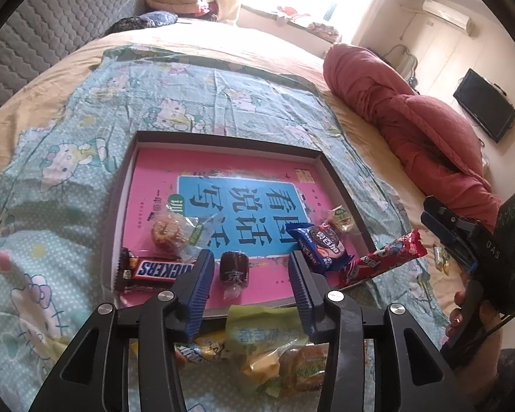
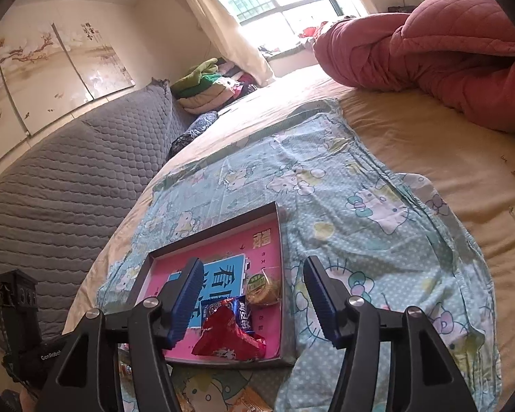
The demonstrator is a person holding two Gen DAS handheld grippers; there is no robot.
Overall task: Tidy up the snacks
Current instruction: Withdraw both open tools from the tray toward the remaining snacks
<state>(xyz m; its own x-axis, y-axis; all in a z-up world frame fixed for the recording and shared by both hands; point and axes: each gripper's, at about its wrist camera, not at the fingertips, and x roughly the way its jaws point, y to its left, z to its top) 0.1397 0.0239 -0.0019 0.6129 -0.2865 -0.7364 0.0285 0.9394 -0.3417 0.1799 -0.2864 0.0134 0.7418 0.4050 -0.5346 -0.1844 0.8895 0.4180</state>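
A dark shallow tray (image 1: 223, 139) lined with a pink book lies on the bed. In it are a Snickers bar (image 1: 144, 269), a round biscuit in clear wrap (image 1: 168, 231), a blue Oreo pack (image 1: 321, 245) and a small round snack (image 1: 340, 218). A long red packet (image 1: 381, 259) rests across the tray's right rim. My left gripper (image 1: 252, 285) is open at the tray's near edge, and a dark wrapped candy (image 1: 232, 267) lies between its fingertips, untouched. My right gripper (image 2: 254, 298) is open and empty above the red packet (image 2: 228, 340).
More wrapped snacks, a green pack (image 1: 257, 329) among them, are heaped on the cartoon-print cloth (image 1: 86, 120) just in front of the tray. A rolled red quilt (image 1: 412, 120) lies to the right. A grey padded headboard (image 2: 68, 178) and folded clothes stand beyond.
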